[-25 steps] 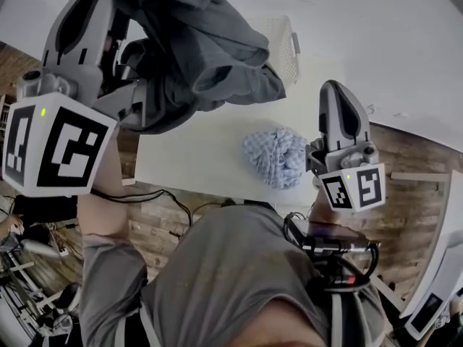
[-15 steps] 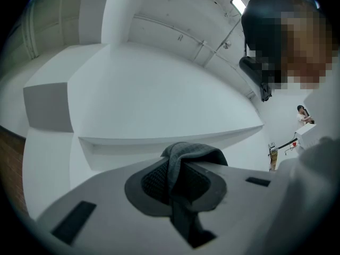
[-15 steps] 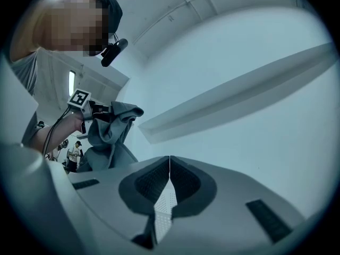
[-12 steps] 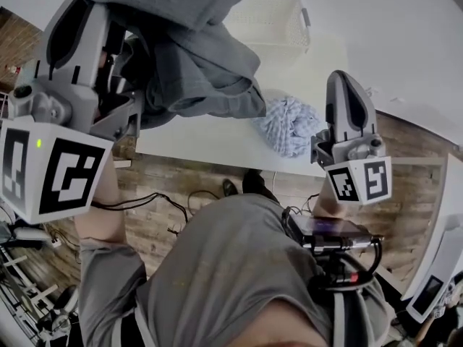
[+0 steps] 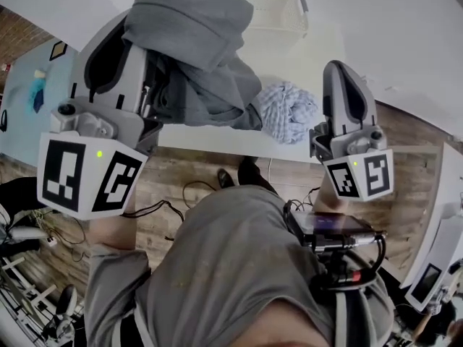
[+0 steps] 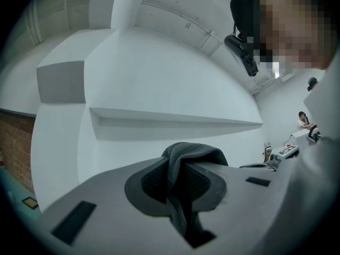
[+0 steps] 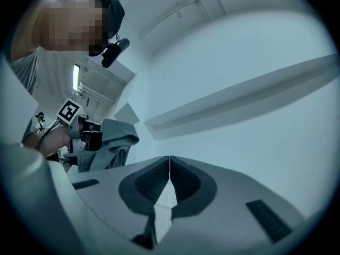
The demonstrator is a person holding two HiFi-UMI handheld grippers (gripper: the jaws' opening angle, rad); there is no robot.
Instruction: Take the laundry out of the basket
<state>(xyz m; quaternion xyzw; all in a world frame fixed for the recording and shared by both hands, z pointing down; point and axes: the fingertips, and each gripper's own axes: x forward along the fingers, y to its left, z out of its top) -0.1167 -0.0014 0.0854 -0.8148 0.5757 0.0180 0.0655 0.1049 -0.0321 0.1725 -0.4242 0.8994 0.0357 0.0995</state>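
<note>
soft grey jersey garment (image 5: 192,42), thick rounded folds, pinched in clamped left gripper (image 6: 180,166), draping lengthwise over smooth white table (image 5: 217,136) edge, beside crumpled blue checked cloth (image 5: 289,110), lattice-walled white basket (image 5: 278,9) behind, right gripper (image 7: 169,163) closed, empty

The garment (image 5: 192,27) was plain mid-grey. The cloth (image 5: 289,110) was checked in pale blue and white. The basket (image 5: 275,2) was cream-white with a fine lattice of holes, and the desk (image 5: 282,56) was plain white. The left claw (image 6: 180,166) and right claw (image 7: 169,166) were light grey with dark grey, finely textured pads (image 7: 146,182). Each cube (image 5: 90,179) was white with black square markers. The floor (image 5: 195,183) was brown wood planking, the shirt (image 5: 231,266) grey
</note>
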